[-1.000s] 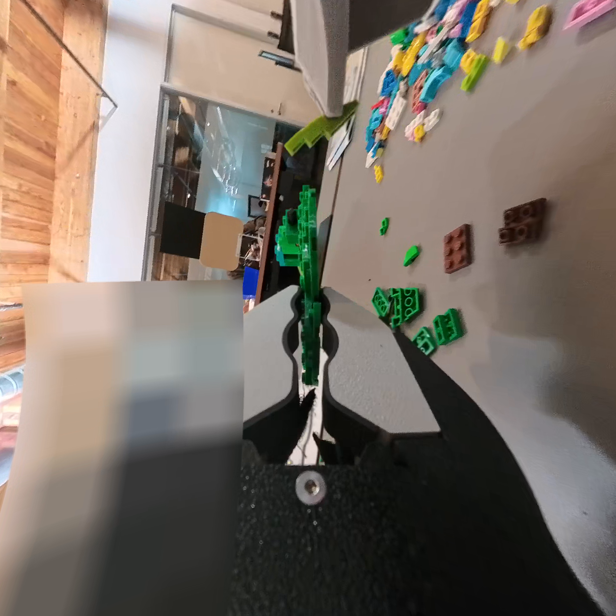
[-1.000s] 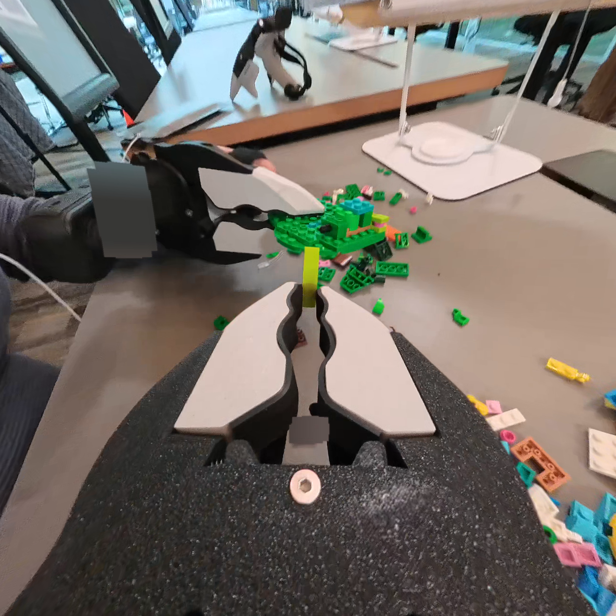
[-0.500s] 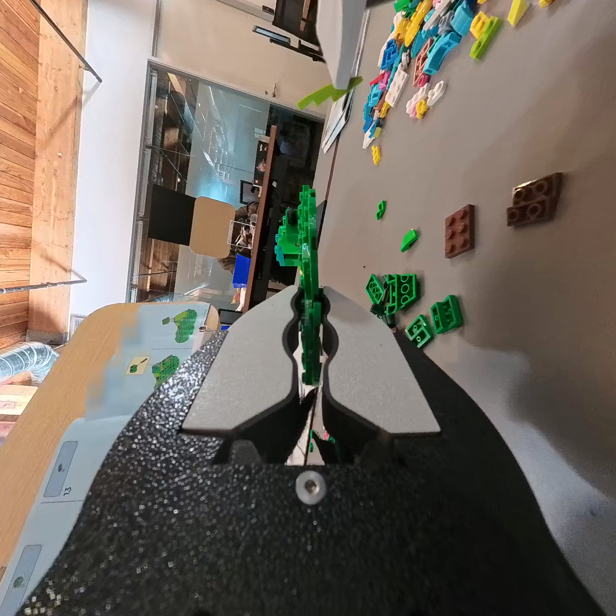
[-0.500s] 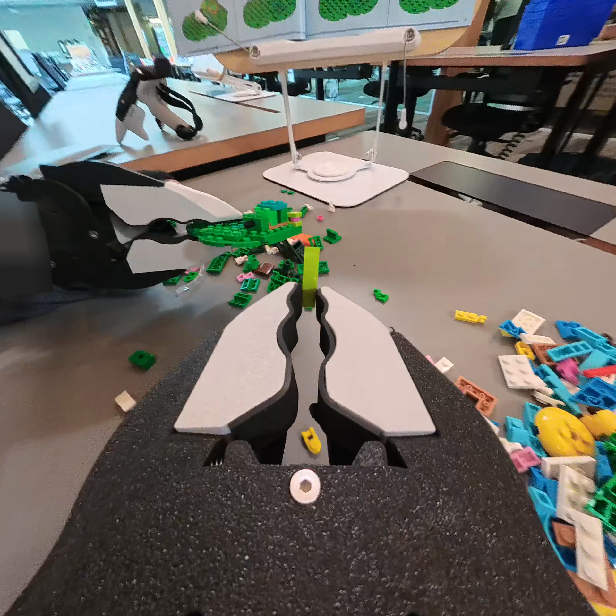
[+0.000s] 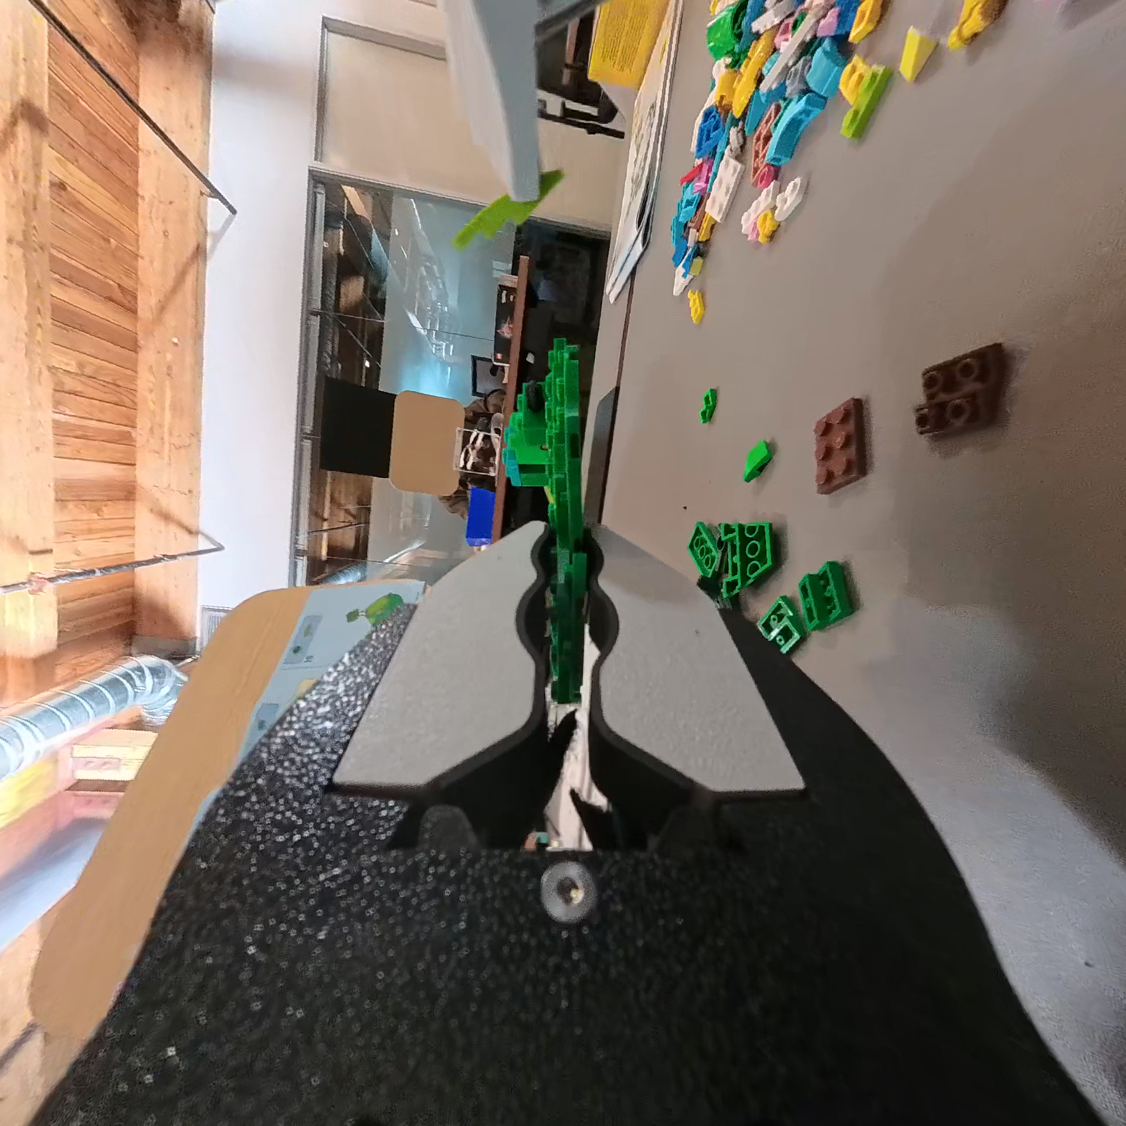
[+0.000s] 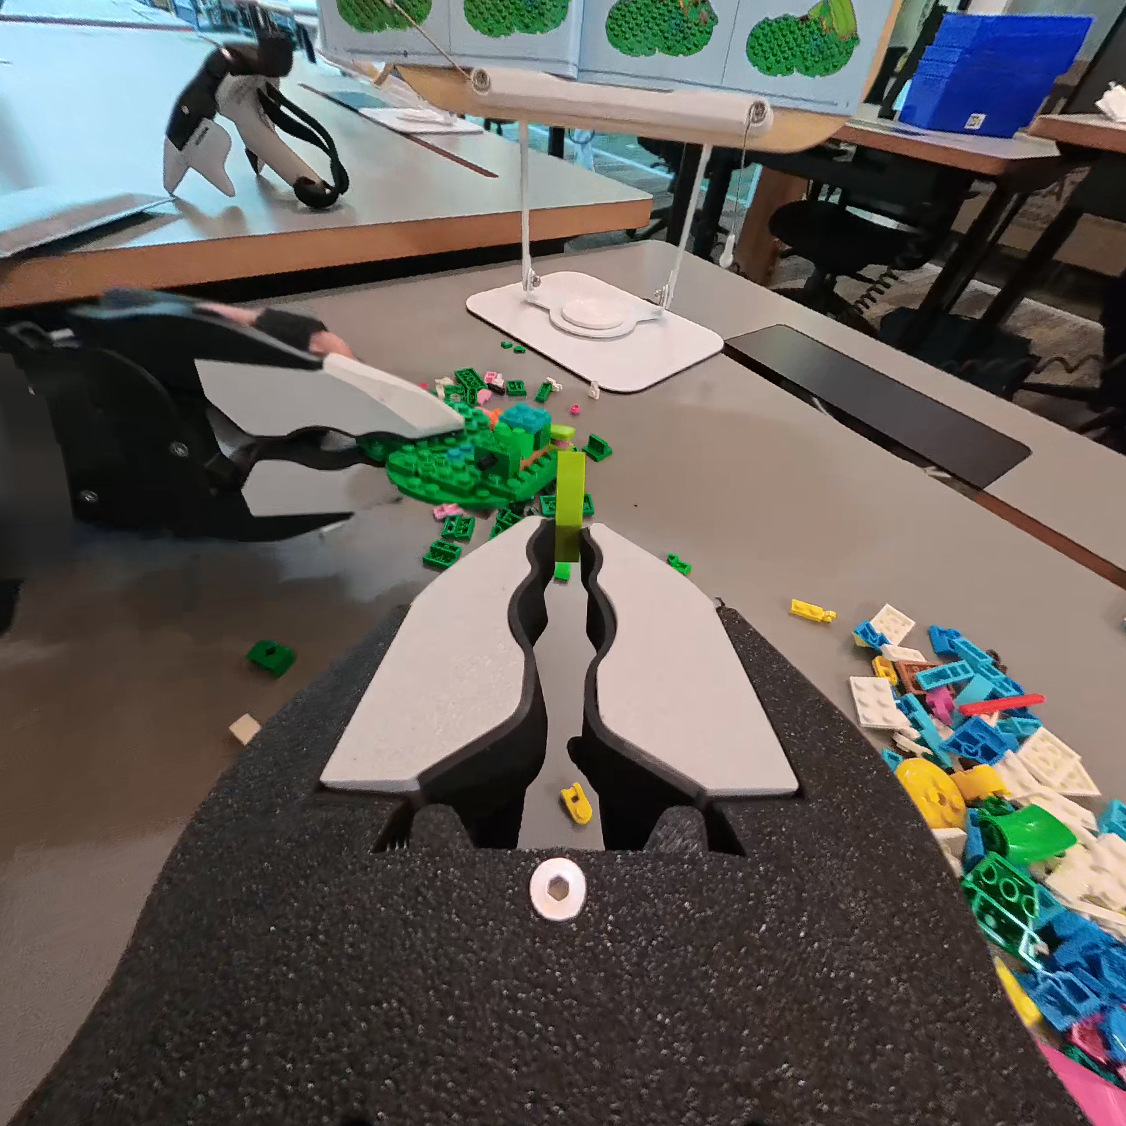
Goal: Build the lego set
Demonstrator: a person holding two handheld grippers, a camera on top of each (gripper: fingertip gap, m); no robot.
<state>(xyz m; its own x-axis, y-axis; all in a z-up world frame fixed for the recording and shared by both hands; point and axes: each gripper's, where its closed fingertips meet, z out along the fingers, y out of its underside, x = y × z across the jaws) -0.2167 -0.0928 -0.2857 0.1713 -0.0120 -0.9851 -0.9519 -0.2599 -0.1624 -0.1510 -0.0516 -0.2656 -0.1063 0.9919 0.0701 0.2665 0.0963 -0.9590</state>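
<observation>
My left gripper (image 5: 566,539) is shut on the edge of the green lego base build (image 5: 563,475), held above the grey table. In the right wrist view the same build (image 6: 475,466) sticks out of the left gripper (image 6: 396,439) at mid left, with teal and green bricks stacked on it. My right gripper (image 6: 566,533) is shut on a lime green plate (image 6: 570,502) that stands upright between its tips, just right of the build. In the left wrist view that lime plate (image 5: 506,210) hangs from the right gripper's finger at the top.
Loose green bricks (image 5: 768,579) and brown plates (image 5: 841,454) lie on the table (image 5: 914,670). A mixed pile of coloured bricks (image 6: 1005,792) lies at the right. A white stand (image 6: 597,329) holds the instruction sheet behind the build. A black pad (image 6: 877,396) lies at back right. My right fingertips sit around 9 cm from my left ones.
My right gripper with the lime plate has come closer to the green build. The left gripper keeps its hold on the build and has shifted a little.
</observation>
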